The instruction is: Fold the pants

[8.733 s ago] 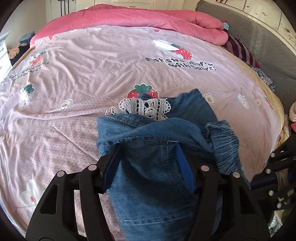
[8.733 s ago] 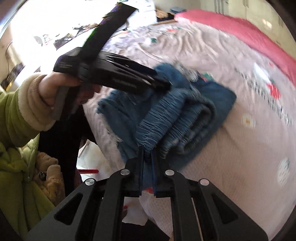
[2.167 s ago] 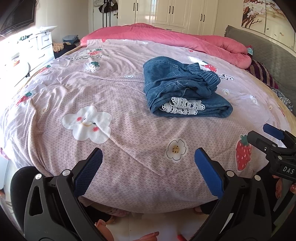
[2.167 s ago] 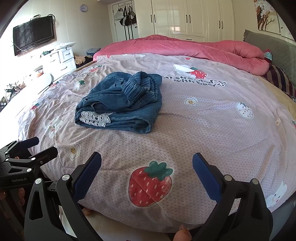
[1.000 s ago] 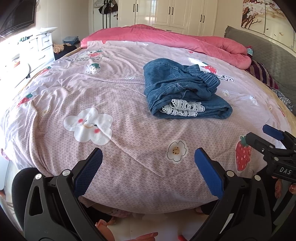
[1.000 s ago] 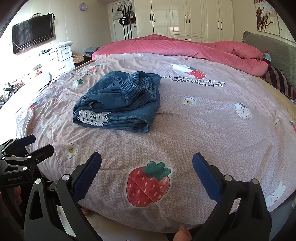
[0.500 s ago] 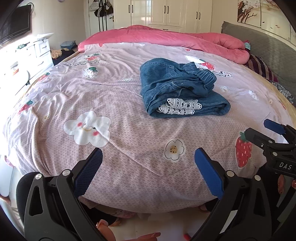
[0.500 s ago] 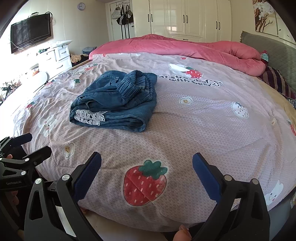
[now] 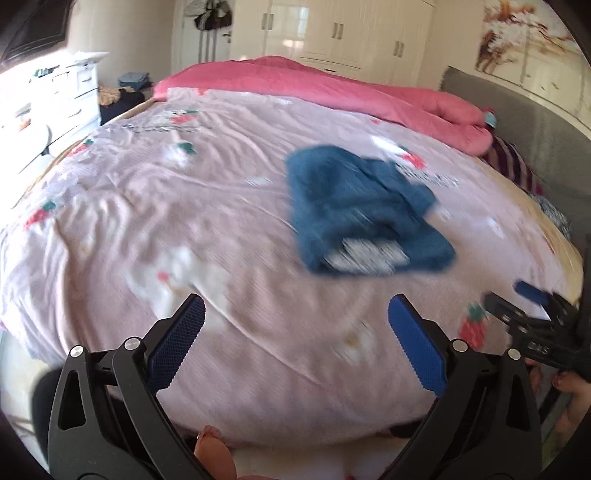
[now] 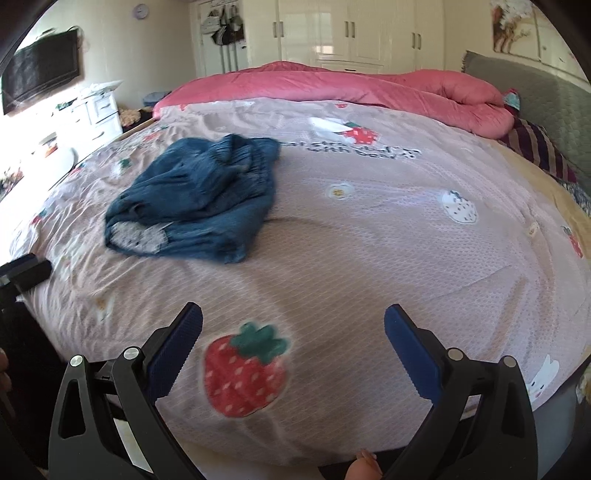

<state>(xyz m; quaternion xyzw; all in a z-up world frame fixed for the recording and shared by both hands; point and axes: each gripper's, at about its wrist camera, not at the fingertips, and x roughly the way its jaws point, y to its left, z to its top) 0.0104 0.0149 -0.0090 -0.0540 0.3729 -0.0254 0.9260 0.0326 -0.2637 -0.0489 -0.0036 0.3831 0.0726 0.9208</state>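
The blue denim pants (image 9: 354,210) lie folded in a bundle on the pink bed sheet (image 9: 221,206), white lace trim at the near edge. They also show in the right wrist view (image 10: 199,199), left of centre. My left gripper (image 9: 295,317) is open and empty, held off the near edge of the bed, well short of the pants. My right gripper (image 10: 293,325) is open and empty over a strawberry print, right of the pants. The right gripper's tip (image 9: 532,317) shows at the right edge of the left wrist view. The left wrist view is motion-blurred.
A pink duvet (image 10: 351,88) is piled along the far side of the bed. A grey headboard (image 10: 546,99) and striped pillow (image 10: 535,147) lie at the right. White drawers (image 10: 99,110) stand at the left, wardrobes (image 10: 351,33) behind.
Both grippers stay open and empty. Both views have shifted a little, so the pants sit slightly farther away and the left view is now blurred by motion.
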